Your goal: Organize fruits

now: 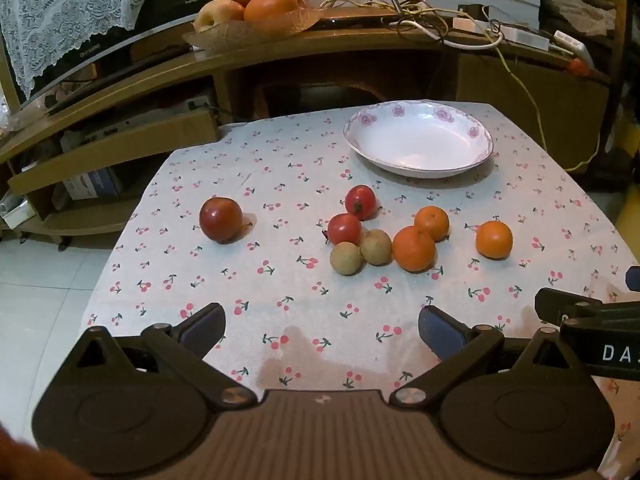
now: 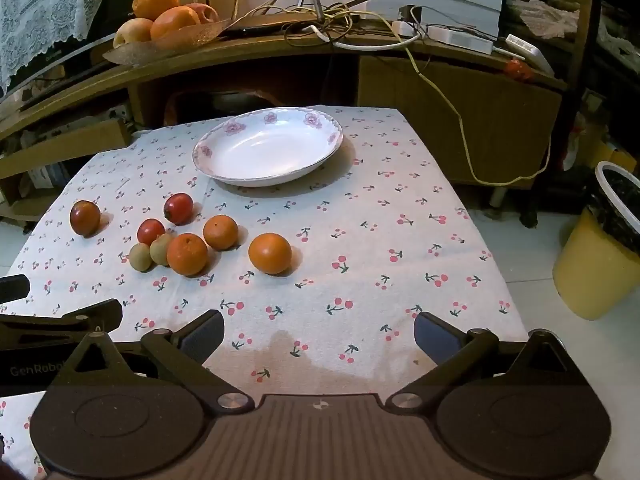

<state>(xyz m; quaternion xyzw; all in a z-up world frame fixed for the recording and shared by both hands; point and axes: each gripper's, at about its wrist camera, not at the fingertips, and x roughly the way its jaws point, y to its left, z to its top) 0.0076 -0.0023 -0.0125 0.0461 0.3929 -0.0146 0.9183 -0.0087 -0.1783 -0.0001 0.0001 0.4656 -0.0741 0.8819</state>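
A white floral plate (image 1: 418, 142) (image 2: 268, 148) sits empty at the far side of the cherry-print tablecloth (image 1: 304, 320) (image 2: 360, 248). Loose fruit lies in the middle: a dark red fruit (image 1: 221, 219) (image 2: 85, 218) apart on the left, two small red fruits (image 1: 360, 202) (image 2: 178, 209), two small brown-green fruits (image 1: 347, 258) (image 2: 141, 257), and three oranges (image 1: 494, 239) (image 2: 270, 253), one apart on the right. My left gripper (image 1: 322, 330) is open and empty above the near cloth. My right gripper (image 2: 319, 334) is open and empty, beside the left one.
A wooden shelf unit behind the table holds a fruit tray (image 1: 256, 20) (image 2: 168, 36), tangled cables (image 1: 440, 20) and boxes. A yellow bin (image 2: 600, 248) stands on the floor at the right. A lace-covered screen (image 1: 60, 12) is at the back left.
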